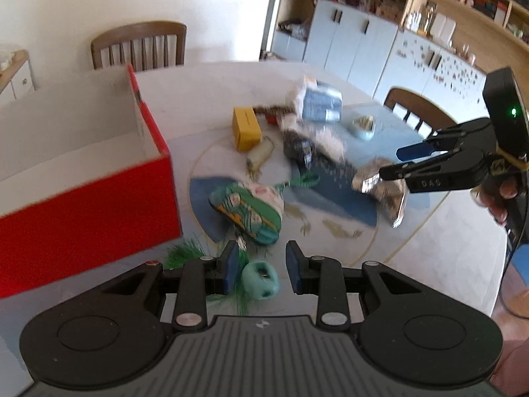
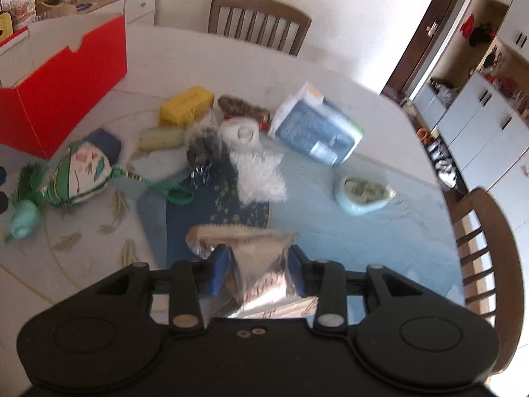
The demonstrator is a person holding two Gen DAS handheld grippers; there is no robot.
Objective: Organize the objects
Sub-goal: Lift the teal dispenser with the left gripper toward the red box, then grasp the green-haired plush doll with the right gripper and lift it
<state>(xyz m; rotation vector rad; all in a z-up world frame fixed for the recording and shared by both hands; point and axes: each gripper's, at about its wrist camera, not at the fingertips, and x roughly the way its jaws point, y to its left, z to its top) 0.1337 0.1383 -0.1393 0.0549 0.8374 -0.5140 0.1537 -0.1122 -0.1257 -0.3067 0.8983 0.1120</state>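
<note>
A home dining room: past my jaws, a table (image 2: pixel 330 76), wooden chairs (image 2: pixel 261 21), cupboards (image 1: pixel 357 43), cluttered shelves (image 1: pixel 463 3).

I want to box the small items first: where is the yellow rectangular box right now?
In both views the yellow rectangular box lies on the white table, right of the open red box, beside a cream roll.

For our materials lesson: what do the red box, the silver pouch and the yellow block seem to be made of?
Red box: probably cardboard, matte red outside, white inside; thin folded walls with a cut notch.
Silver pouch: likely metallised foil or plastic film; shiny, crinkled, mirror-like glints.
Yellow block: possibly a printed card carton; flat matte faces, sharp edges, too blurred to confirm.
</note>
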